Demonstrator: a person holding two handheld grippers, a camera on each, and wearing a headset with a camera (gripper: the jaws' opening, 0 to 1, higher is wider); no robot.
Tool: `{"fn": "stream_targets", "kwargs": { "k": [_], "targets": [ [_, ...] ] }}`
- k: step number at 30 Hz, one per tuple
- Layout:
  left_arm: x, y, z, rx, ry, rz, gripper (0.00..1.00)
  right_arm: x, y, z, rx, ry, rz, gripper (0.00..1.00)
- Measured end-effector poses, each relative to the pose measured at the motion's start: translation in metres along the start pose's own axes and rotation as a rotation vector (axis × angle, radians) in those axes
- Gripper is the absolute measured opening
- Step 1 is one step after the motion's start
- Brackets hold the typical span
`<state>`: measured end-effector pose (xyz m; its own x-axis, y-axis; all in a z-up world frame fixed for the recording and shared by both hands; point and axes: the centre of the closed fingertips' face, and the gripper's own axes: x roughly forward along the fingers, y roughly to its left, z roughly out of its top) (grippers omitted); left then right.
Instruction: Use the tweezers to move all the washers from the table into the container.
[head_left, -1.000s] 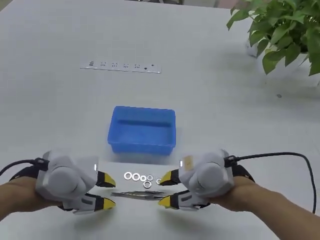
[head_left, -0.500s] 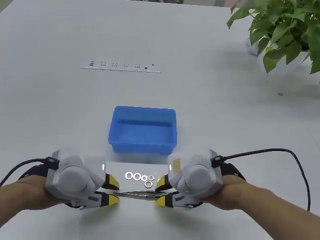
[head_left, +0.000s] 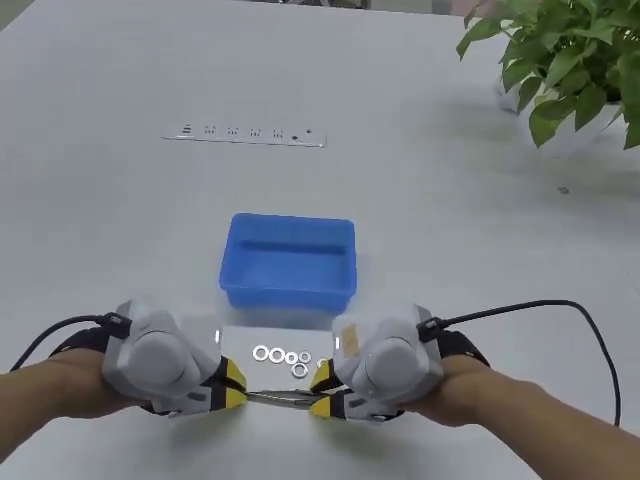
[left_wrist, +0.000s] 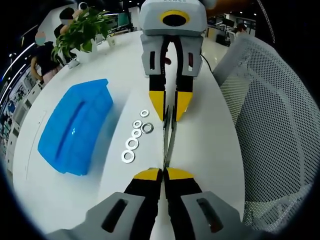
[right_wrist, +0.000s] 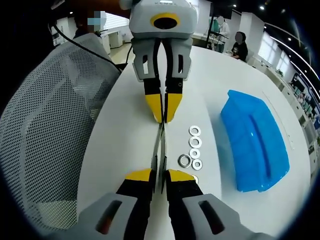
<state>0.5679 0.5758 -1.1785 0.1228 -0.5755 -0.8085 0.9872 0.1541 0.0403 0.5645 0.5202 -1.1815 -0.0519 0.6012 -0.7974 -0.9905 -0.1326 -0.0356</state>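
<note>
Tweezers (left_wrist: 168, 135), held at both ends.
Gripper views: left gripper (left_wrist: 164, 174), right gripper (right_wrist: 159, 175) jaws clamp them. Head view: washers (head_left: 283, 356) near container (head_left: 288, 262).

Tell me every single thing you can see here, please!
washers: about six, silver, on the table between container and tweezers
container: one, blue, behind the washers
tweezers: one, silver, between the two grippers
power strip: one, white, far side of table
plant: one, green, far right corner
table: one, white, under everything
mesh chair: one, white, beside the table
cables: two, black, one trailing from each gripper
left gripper: one, grey with yellow fingers, shut on one tweezers end
right gripper: one, same colours, fingers either side of the other end
hands: two, holding the grippers
</note>
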Motion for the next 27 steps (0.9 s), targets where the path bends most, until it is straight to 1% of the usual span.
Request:
{"fn": "stream_targets", "kwargs": {
  "k": [11,16,19,23,27],
  "targets": [
    [0.0002,-0.0011,0.0007,0.011,-0.01,-0.002,0.07,0.0001,-0.0009,-0.0006,0.004,-0.006,-0.002,0.11],
    [0.0004,-0.0014,0.0006,0.022,-0.002,-0.004,0.06,0.0002,-0.0014,-0.0005,0.0,-0.003,-0.004,0.11],
    [0.0,-0.0035,0.0005,0.034,0.009,-0.009,0.06,0.0004,-0.0017,0.0001,-0.003,-0.002,-0.007,0.11],
    [-0.0023,-0.0053,0.0022,0.043,0.011,-0.007,0.06,0.0003,-0.0017,-0.0004,-0.003,-0.001,-0.007,0.11],
    [-0.0071,-0.0057,0.0062,0.047,0.005,-0.009,0.06,0.0002,-0.0011,-0.0003,-0.004,-0.004,-0.006,0.12]
  ]
}}
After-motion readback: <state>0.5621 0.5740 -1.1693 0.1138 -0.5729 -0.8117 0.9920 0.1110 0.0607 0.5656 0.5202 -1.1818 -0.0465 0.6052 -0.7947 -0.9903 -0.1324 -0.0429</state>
